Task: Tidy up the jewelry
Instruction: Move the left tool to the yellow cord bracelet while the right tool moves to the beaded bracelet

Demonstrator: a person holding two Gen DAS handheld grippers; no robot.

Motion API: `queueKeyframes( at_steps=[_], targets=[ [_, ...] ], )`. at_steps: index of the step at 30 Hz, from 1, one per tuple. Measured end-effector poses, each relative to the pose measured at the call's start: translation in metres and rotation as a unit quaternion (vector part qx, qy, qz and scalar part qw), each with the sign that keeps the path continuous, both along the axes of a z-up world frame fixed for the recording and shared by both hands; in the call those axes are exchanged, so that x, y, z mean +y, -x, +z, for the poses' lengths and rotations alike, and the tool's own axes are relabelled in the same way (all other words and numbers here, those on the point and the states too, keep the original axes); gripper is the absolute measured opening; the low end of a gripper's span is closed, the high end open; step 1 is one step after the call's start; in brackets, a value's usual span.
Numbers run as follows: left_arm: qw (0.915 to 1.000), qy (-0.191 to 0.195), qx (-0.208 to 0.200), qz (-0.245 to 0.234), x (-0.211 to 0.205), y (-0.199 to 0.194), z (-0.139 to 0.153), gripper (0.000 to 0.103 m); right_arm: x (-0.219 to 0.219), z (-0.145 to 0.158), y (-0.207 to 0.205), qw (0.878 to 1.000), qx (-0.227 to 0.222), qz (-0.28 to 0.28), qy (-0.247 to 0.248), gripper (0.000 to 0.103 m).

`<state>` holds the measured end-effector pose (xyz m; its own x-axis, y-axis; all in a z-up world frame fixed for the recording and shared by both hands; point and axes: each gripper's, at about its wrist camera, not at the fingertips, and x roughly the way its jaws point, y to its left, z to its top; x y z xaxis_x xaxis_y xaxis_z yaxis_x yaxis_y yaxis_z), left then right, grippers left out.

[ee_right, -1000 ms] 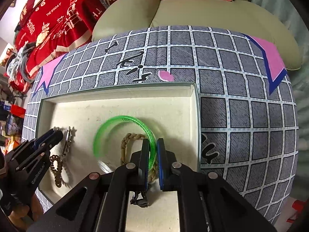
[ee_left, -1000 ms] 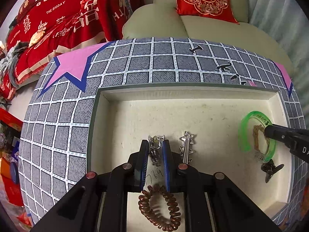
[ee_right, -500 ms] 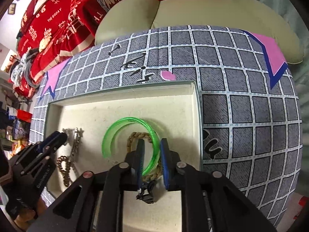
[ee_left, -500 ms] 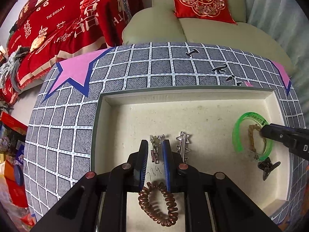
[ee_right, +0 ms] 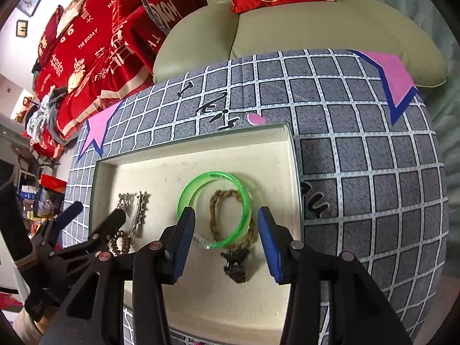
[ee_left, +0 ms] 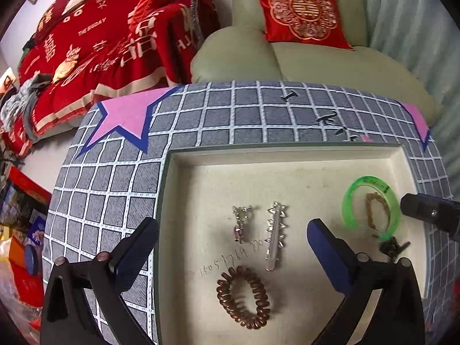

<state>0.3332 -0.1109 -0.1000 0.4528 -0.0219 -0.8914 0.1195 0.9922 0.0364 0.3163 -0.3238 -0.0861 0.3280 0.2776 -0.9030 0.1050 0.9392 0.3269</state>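
Note:
A cream tray (ee_left: 287, 158) (ee_right: 201, 146) lies on a grey grid cloth. In it lie a silver earring (ee_left: 241, 224), a spiky silver hair clip (ee_left: 275, 237), a brown spiral hair tie (ee_left: 243, 297), a green bangle (ee_left: 369, 207) (ee_right: 214, 210), a braided rope bracelet (ee_right: 230, 221) and a small dark clip (ee_right: 235, 264). My left gripper (ee_left: 231, 238) is open wide above the earring and hair clip, holding nothing. My right gripper (ee_right: 225, 230) is open on either side of the green bangle, which lies flat in the tray.
The cloth (ee_left: 115, 187) covers a round table. A pale green sofa (ee_left: 258, 60) with a red cushion (ee_left: 302, 11) stands behind it, and a red blanket (ee_left: 100, 43) lies at the left. Boxes and clutter sit on the floor at the far left (ee_left: 17, 201).
Both grippers have opened and drawn back. The left one let go of the silver earring, the right one let go of the green bangle. Both pieces now rest in the tray.

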Motion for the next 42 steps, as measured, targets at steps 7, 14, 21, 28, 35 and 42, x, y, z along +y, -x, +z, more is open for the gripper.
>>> queueKeyframes(
  at_steps=[7,14,21,28,35,42],
  targets=[
    [0.9999,-0.005,-0.009,-0.009,0.0,0.021,0.015,0.103,-0.003,0.005,0.021,1.0,-0.002,-0.012,-0.022,0.08],
    [0.9997,0.005,-0.008,-0.022,0.009,0.059,0.026,0.103,-0.004,0.017,0.053,0.999,-0.018,-0.026,-0.042,0.09],
    [0.9995,0.021,0.001,-0.023,0.025,0.107,0.031,0.103,0.001,0.029,0.09,0.998,-0.034,-0.041,-0.034,0.092],
    [0.9992,0.024,0.027,-0.017,0.045,0.146,0.018,0.103,0.006,0.027,0.129,0.999,-0.01,-0.045,-0.014,0.092],
    [0.9984,0.022,0.052,-0.007,0.062,0.173,0.001,0.103,0.003,0.004,0.172,0.997,0.043,-0.062,-0.013,0.092],
    [0.9972,0.026,0.07,-0.002,0.069,0.184,-0.011,0.103,0.005,-0.018,0.2,0.993,0.083,-0.084,0.003,0.092]
  ],
)
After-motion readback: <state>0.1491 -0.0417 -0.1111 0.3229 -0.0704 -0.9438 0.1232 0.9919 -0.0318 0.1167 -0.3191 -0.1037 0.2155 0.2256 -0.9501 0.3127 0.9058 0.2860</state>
